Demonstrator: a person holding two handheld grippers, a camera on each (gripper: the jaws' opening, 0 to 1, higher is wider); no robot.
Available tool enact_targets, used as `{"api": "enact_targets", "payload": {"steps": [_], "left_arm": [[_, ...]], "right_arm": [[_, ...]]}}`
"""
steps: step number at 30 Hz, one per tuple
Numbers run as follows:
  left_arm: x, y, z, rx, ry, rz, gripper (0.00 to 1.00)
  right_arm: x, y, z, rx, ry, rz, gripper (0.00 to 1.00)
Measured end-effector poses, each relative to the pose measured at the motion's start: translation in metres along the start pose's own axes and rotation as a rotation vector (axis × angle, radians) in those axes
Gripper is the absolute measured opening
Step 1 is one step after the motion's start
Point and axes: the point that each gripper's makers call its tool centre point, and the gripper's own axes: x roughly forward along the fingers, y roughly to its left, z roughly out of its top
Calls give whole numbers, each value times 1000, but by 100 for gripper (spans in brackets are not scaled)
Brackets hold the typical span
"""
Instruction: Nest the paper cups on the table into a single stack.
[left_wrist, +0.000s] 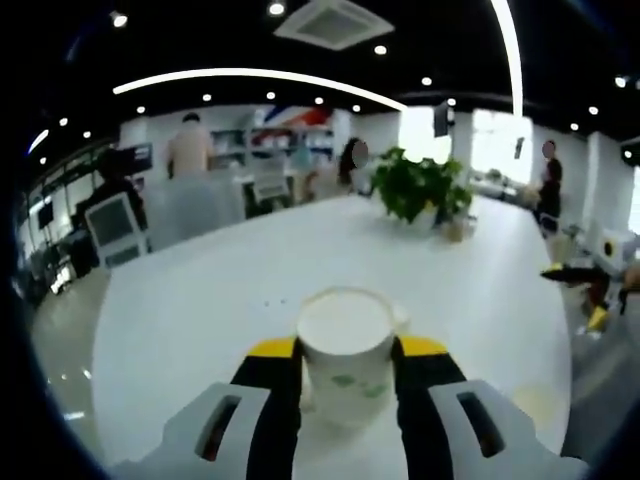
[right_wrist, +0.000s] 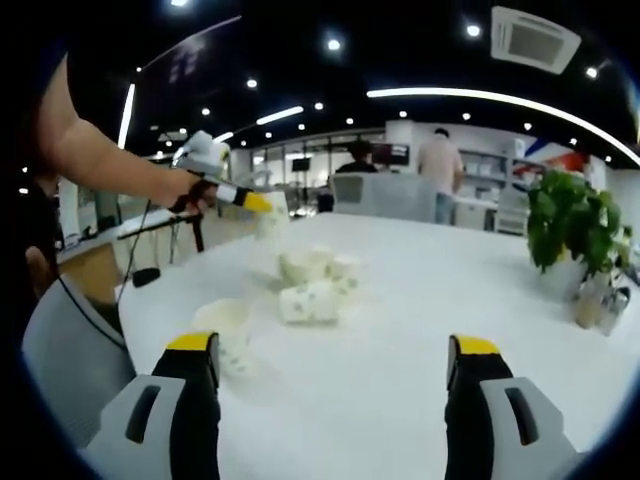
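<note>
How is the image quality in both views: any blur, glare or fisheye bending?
Left gripper view: the held paper cup is soft and washed out, the windows blow out, the ceiling light strip bows. Right gripper view: the loose cups on the white table are blurry, the left gripper smears slightly, and the edges curve strongly.

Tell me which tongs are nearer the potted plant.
Right. The right tongs hang open with the potted plant just ahead; the left tongs, gripping a paper cup, sit across the table.
</note>
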Motion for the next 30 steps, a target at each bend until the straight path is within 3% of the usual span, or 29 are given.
{"api": "enact_targets", "payload": {"steps": [16, 30], "left_arm": [[5, -29, 24, 83, 7, -92, 34], [4, -60, 34, 119, 4, -171, 35]], "right_arm": [[4, -1, 7, -26, -7, 12, 96], [8, 3, 14, -45, -10, 36, 96]]}}
